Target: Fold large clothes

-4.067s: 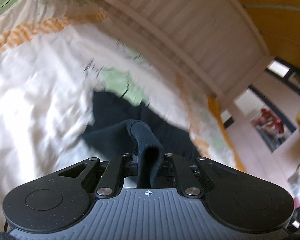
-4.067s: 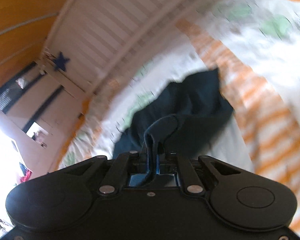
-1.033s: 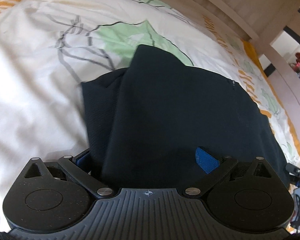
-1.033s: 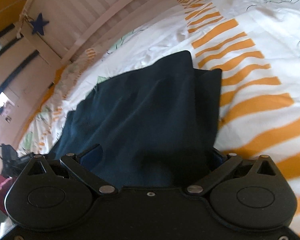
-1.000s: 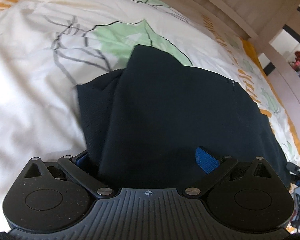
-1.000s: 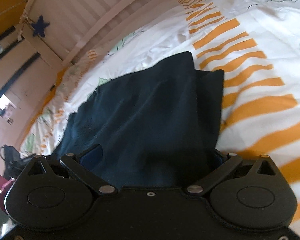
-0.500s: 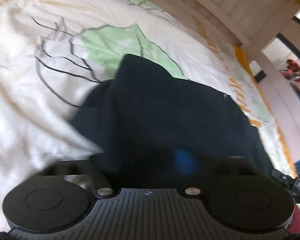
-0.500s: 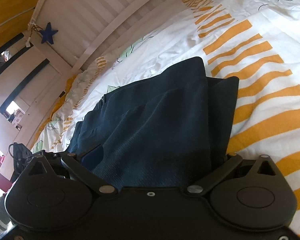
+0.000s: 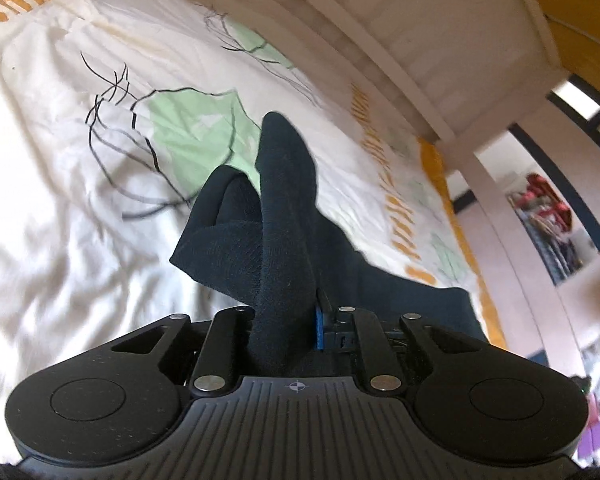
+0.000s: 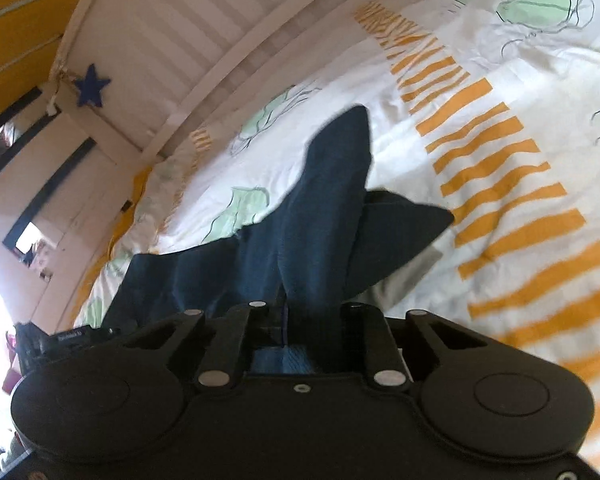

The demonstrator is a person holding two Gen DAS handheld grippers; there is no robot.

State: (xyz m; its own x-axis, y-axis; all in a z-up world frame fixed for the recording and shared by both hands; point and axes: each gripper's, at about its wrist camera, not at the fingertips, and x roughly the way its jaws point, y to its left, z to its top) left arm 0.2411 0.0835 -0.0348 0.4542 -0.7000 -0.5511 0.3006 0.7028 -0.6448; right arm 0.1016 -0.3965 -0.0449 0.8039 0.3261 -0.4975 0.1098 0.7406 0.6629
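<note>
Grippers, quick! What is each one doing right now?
Left gripper: jaws shut on the dark garment.
Right gripper: jaws shut on the dark garment too.

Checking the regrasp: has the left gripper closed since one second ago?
Yes. The left gripper now pinches a bunched ridge of the dark garment, lifted off the bedspread, where its jaws were spread wide before.

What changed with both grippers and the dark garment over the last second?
Both closed: the left gripper and right gripper, open a second ago, now pinch the dark garment and bunch it up into ridges. It still rests on the bedspread.
</note>
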